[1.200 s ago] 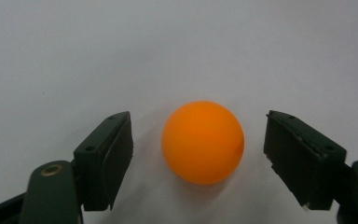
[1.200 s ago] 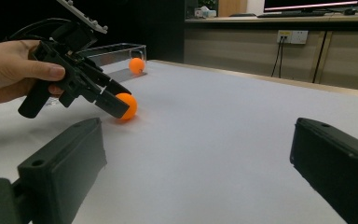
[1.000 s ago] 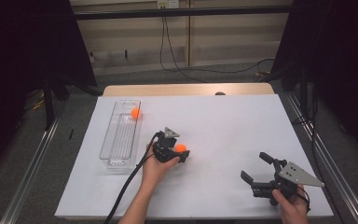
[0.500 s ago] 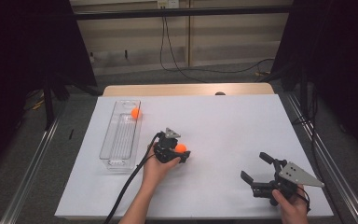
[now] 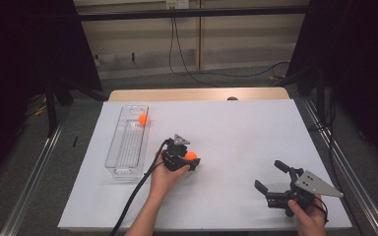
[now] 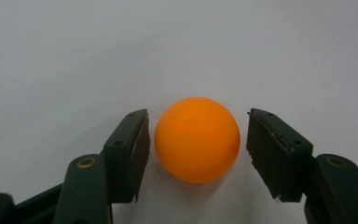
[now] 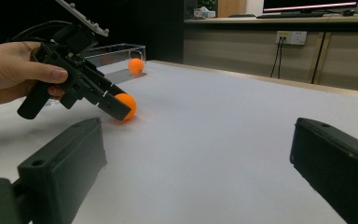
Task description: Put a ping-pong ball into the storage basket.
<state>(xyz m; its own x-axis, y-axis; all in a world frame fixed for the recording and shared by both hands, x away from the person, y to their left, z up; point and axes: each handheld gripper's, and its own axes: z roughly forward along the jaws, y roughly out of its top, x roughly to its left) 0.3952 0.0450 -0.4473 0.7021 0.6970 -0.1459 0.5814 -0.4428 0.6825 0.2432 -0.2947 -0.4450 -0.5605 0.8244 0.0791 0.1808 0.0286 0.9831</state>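
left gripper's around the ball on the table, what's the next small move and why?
Probably close a little further. In the left gripper view the orange ball sits between the left gripper's jaws, which have just been closing, but a gap shows on each side. Once gripped, lifting toward the clear tray seems likely.

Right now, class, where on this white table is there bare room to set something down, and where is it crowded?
Free: the wide stretch of white table between the left gripper and the right gripper, reaching to the far edge. Crowded: the left side, where the clear tray, an orange ball at its far end, and the left gripper around the second ball cluster.
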